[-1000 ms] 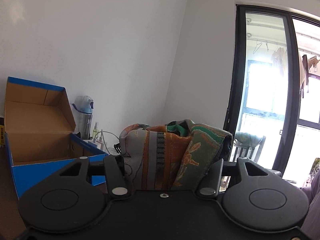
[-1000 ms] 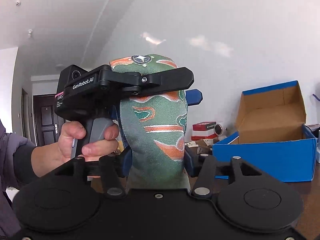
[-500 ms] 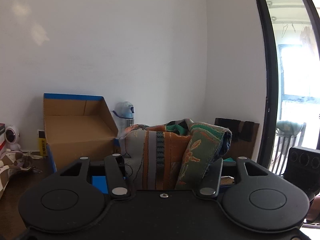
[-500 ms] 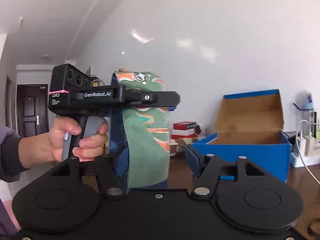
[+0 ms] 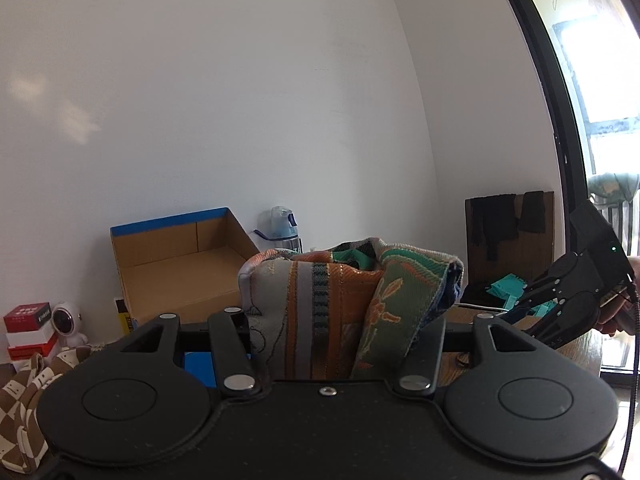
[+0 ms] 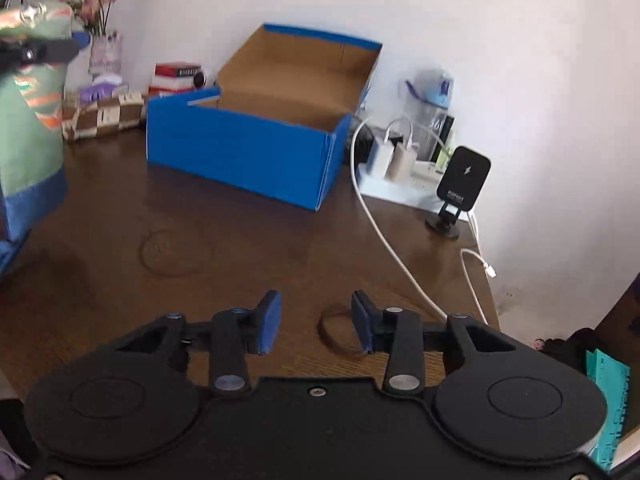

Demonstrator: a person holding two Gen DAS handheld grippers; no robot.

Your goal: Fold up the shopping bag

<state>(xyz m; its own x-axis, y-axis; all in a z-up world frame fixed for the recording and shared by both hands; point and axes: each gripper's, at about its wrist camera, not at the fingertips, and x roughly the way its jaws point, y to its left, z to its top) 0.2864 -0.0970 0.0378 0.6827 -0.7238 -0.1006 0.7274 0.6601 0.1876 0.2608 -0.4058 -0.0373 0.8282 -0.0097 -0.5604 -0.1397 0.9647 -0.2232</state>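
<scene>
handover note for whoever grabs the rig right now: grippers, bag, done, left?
Left gripper: shut on the bunched woven shopping bag, held up off the wooden table.
Right gripper: empty, jaws apart and just been closing, pointing down at bare table in front of the blue shoebox.
Done: bag gathered into a bundle.
Left: regrip with the right gripper, lay it flat, finish folding.

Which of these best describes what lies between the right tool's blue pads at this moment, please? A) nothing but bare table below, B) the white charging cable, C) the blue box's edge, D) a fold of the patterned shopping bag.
A: the right tool has only wooden table showing in its gap; the shopping bag sits in the left tool.
</scene>
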